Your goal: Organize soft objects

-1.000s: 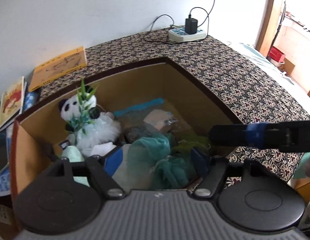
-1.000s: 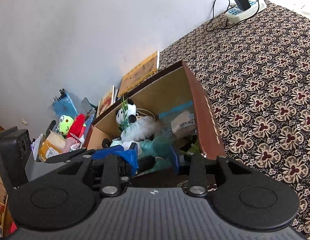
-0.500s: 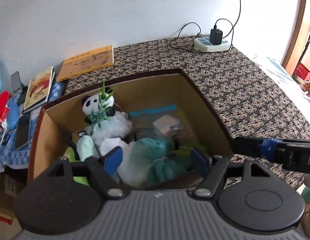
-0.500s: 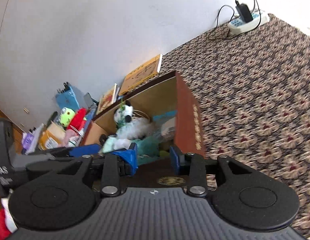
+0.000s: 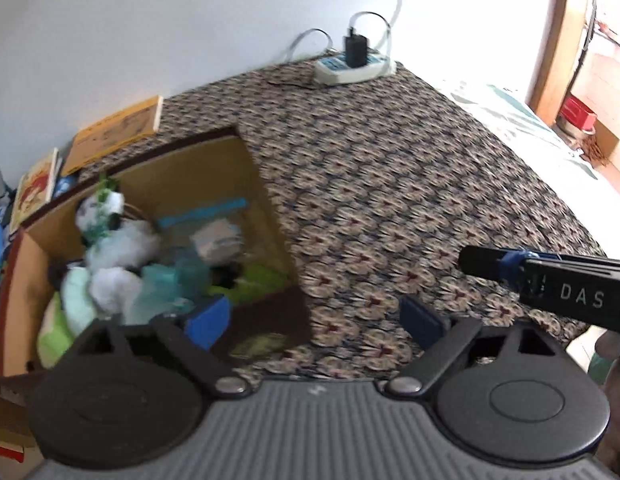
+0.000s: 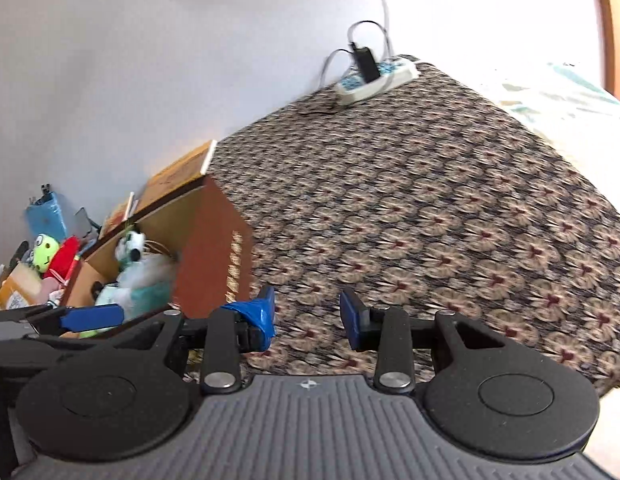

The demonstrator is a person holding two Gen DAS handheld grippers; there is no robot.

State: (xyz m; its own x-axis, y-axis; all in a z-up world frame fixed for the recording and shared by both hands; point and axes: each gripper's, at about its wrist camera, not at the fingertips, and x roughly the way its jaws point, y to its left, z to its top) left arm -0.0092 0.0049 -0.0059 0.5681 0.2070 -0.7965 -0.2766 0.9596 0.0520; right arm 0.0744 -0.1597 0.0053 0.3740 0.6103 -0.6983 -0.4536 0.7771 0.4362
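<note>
An open cardboard box (image 5: 266, 200) stands at the left of a patterned tabletop (image 5: 390, 200). Inside lie a panda plush (image 5: 106, 208), a white fluffy toy (image 5: 118, 248), teal mesh cloth (image 5: 166, 280) and a green cloth (image 5: 254, 280). My left gripper (image 5: 316, 320) hovers over the box's near right corner, its jaws opening with nothing between them. My right gripper (image 6: 306, 318) is open and empty over the tabletop just right of the box (image 6: 214, 248), where the panda (image 6: 134, 244) shows. Its black body (image 5: 550, 276) reaches in at the right of the left wrist view.
A white power strip (image 5: 350, 68) with a plugged charger lies at the table's far edge by the wall. A yellow book (image 5: 118, 136) rests behind the box. A green frog toy (image 6: 44, 250) and other clutter sit left of the box. A bed (image 5: 530, 128) lies at the right.
Both grippers have swung right, so the box has slid to the left in both views. The left jaws stand wider apart than before. The right jaws are slightly wider too.
</note>
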